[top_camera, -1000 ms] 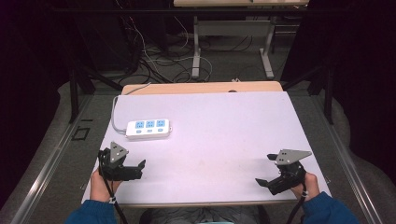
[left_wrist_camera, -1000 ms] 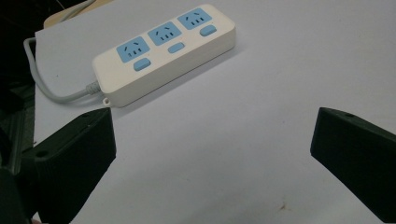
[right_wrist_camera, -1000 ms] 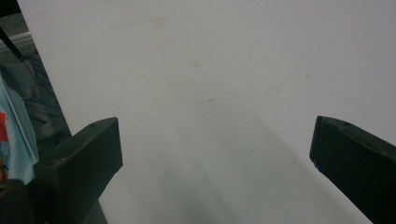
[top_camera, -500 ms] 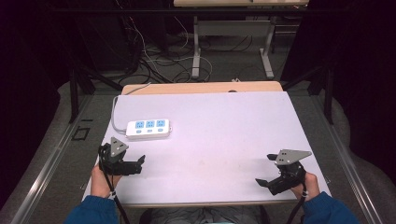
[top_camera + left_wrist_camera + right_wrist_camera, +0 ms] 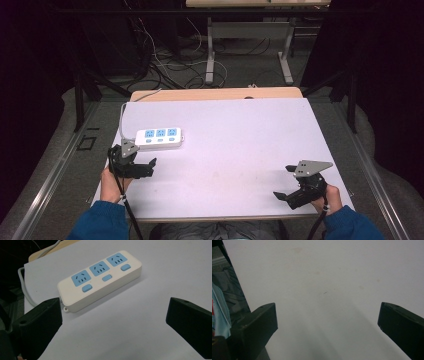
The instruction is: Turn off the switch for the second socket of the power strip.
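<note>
A white power strip (image 5: 159, 138) with three blue sockets lies flat at the left of the pale table (image 5: 240, 135). Its grey cord (image 5: 122, 114) runs off the far left edge. My left gripper (image 5: 149, 168) hovers just in front of the strip, open and holding nothing. In the left gripper view the strip (image 5: 100, 280) lies diagonally ahead of the wide-apart jaws of the left gripper (image 5: 113, 315). My right gripper (image 5: 281, 181) is low at the near right corner, open and empty. The right gripper (image 5: 327, 312) faces bare tabletop (image 5: 332, 277) in its own view.
A strip of bare wood (image 5: 215, 94) shows along the table's far edge. Beyond it are tangled floor cables (image 5: 165, 55) and the legs of another table (image 5: 212, 50). The table's near left edge (image 5: 237, 290) lies close to the right gripper's left jaw.
My left gripper has moved away from the person, closer to the power strip. The right gripper has stayed where it was.
</note>
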Available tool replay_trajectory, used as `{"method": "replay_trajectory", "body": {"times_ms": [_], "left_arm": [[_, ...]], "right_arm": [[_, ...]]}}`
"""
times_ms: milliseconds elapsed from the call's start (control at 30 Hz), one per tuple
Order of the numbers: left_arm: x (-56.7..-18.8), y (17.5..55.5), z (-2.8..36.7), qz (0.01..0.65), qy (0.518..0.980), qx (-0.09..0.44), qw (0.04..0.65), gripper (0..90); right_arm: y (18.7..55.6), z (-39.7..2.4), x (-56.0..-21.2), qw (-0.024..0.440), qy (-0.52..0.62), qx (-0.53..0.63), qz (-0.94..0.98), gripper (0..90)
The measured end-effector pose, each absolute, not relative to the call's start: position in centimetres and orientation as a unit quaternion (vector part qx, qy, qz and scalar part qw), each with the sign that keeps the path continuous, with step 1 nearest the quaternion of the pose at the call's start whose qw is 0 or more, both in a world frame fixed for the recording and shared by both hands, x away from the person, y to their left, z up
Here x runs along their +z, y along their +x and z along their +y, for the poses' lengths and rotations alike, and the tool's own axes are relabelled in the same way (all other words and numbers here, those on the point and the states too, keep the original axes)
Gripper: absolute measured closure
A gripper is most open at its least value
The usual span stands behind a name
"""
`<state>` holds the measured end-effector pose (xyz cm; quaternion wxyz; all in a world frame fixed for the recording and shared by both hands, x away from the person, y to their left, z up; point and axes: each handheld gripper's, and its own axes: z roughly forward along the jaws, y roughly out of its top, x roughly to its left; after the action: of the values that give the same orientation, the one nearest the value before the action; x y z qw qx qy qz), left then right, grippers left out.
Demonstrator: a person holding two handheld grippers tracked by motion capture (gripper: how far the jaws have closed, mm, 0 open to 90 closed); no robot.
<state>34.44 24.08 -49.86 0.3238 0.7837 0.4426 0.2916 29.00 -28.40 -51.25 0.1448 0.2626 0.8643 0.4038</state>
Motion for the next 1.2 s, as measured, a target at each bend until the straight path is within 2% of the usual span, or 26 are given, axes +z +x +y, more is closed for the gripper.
{"method": "replay_trajectory", "body": {"times_ms": [1200], "left_arm": [[-50.7,40.3,23.6,0.446,0.793,0.292,0.296,2.1]], "right_arm": [[29.1,-28.2,-51.4,0.142,0.262,0.394,0.87,1.9]]}}
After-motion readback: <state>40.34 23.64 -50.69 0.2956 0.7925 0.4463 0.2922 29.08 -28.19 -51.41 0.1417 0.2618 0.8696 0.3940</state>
